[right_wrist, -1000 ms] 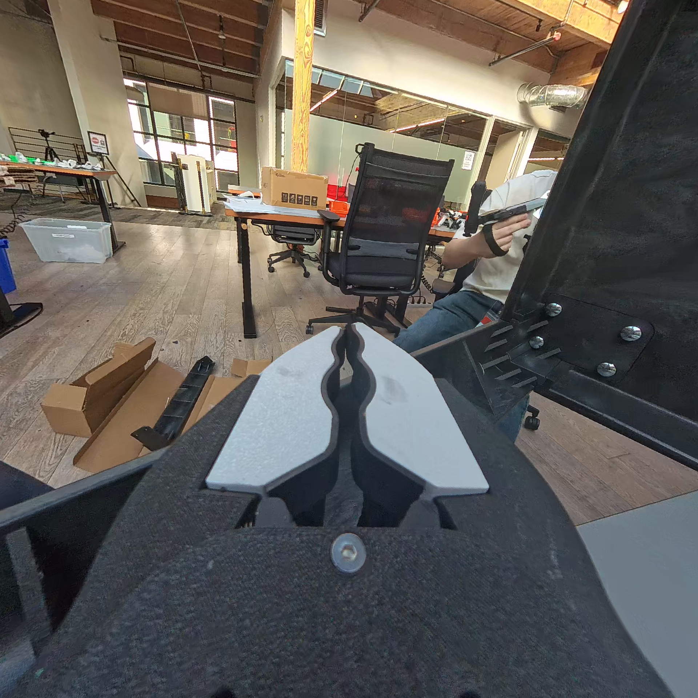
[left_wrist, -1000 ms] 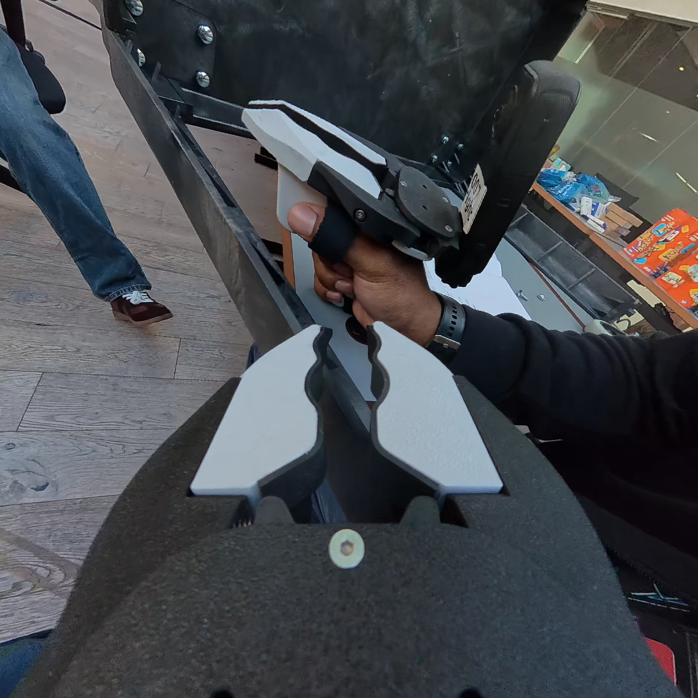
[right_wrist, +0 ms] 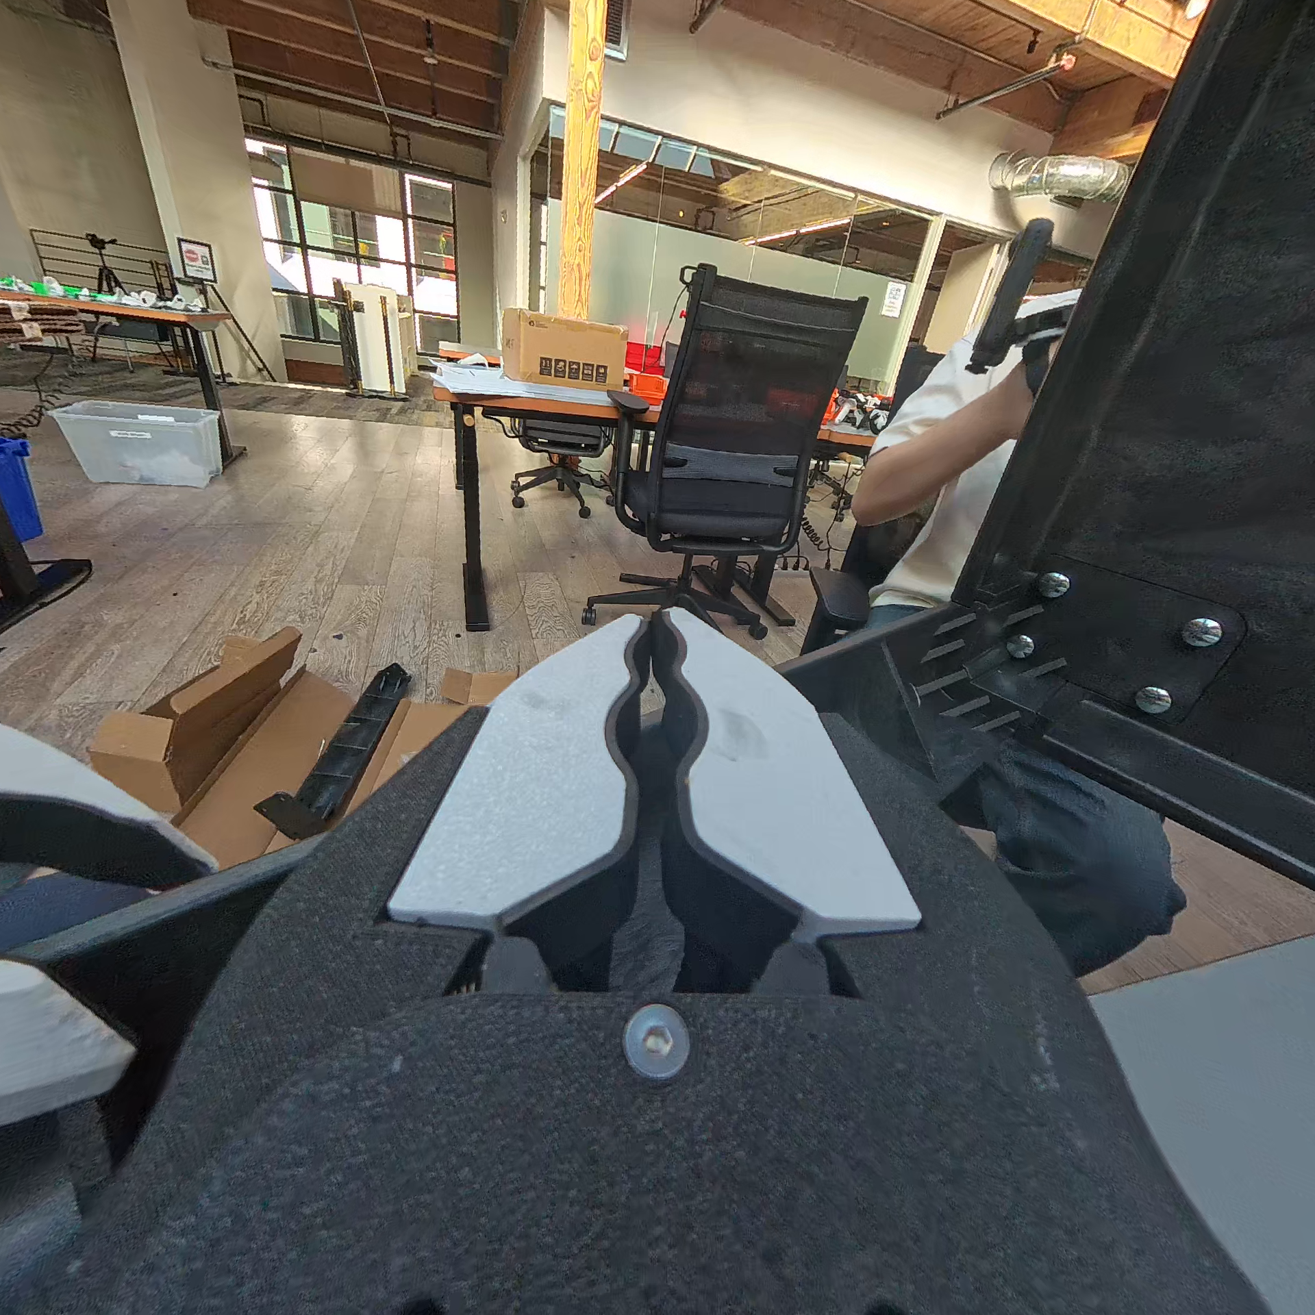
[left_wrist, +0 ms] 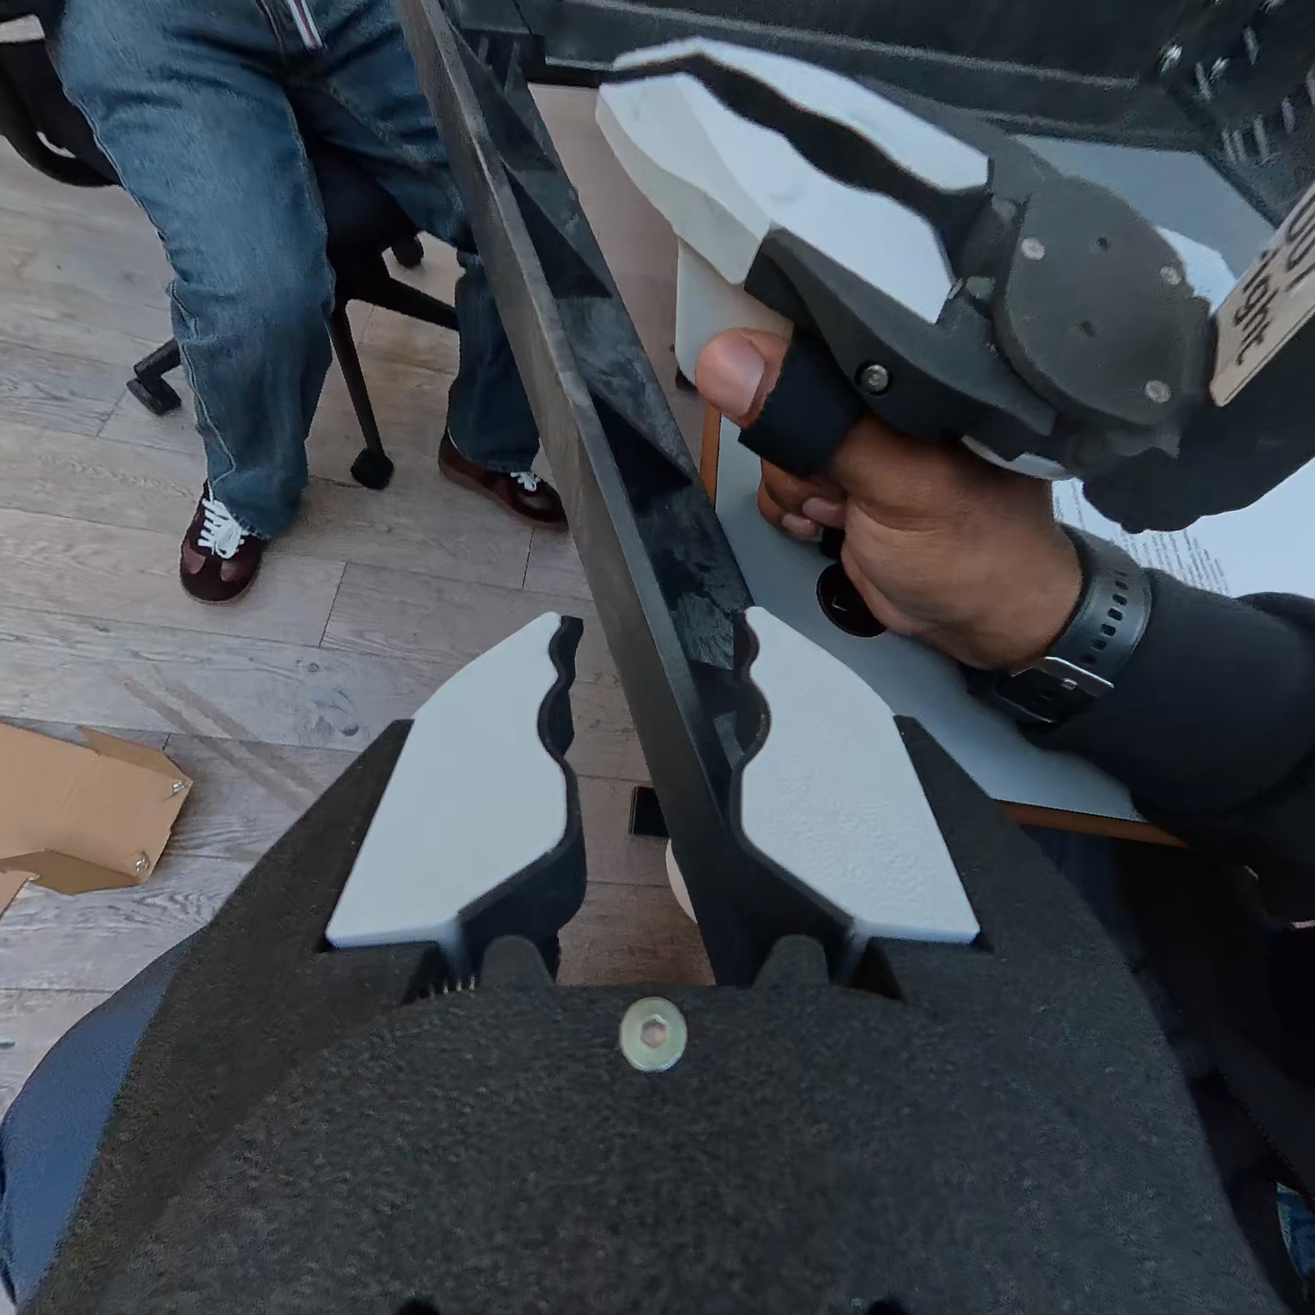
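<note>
My left gripper is open, its jaws astride a slanted black metal frame rail. The right finger lies against the rail and the left finger stands clear of it. My right gripper shows above it, held by a hand with a black wristwatch, over a grey tabletop. In the right wrist view my right gripper is shut, fingertips touching, with nothing seen between them. A black frame panel with bolts stands to its right. Part of the left gripper shows at the left edge.
A person in jeans sits on a wheeled chair left of the rail. Cardboard lies on the wood floor. Farther off are an office chair, a desk with a cardboard box, open cardboard packing and a person in a white shirt. There is about 12 centimeters between the tips of the two grippers.
My left gripper has opened wider and tipped down toward the floor, with the rail still between its jaws. My right gripper stays shut and has shifted only slightly.
</note>
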Demonstrator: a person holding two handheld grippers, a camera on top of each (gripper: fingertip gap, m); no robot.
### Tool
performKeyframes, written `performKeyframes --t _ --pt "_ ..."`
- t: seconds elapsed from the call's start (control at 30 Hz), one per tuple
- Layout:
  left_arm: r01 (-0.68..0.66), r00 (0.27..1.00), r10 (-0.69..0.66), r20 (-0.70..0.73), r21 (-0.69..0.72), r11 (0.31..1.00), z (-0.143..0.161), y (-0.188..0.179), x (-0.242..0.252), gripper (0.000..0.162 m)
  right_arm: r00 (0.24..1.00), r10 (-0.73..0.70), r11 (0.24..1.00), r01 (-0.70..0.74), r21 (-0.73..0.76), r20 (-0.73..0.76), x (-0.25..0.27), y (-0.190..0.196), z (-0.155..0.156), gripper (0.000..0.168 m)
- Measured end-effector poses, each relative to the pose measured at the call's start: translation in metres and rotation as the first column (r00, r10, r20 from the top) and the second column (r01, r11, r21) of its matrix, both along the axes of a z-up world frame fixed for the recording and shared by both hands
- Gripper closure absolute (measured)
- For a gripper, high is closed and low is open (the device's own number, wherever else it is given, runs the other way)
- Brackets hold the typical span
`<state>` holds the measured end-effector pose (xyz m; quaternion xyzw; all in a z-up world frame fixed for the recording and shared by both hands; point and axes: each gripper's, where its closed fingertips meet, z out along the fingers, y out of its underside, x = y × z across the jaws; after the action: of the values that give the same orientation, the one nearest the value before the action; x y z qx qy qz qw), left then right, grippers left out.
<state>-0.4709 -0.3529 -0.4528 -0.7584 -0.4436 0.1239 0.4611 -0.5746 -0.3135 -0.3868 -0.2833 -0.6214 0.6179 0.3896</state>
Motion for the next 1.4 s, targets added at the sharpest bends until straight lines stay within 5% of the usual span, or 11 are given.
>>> performKeyframes --t 0.63,1.1,1.23,1.4 --pt "0.005 1.0 -0.005 0.008 -0.095 0.995 -0.017 0.009 -0.003 0.13 1.0 -0.021 0.999 0.021 -0.027 -0.002 0.004 0.01 0.003 0.168" --pt "0.001 1.0 -0.001 0.006 -0.087 0.996 -0.017 0.009 -0.003 0.13 0.96 -0.191 0.947 0.235 -0.218 0.205 0.0 0.139 -0.006 0.168" --pt "0.002 1.0 -0.001 0.006 -0.082 0.997 -0.016 0.009 -0.003 0.13 0.962 -0.182 0.932 0.235 -0.277 0.203 0.0 0.139 0.014 0.168" --pt "0.001 1.0 0.0 0.006 -0.078 0.997 -0.016 0.009 -0.003 0.13 0.977 -0.21 0.934 0.211 -0.29 0.035 -0.02 0.119 0.078 0.168"
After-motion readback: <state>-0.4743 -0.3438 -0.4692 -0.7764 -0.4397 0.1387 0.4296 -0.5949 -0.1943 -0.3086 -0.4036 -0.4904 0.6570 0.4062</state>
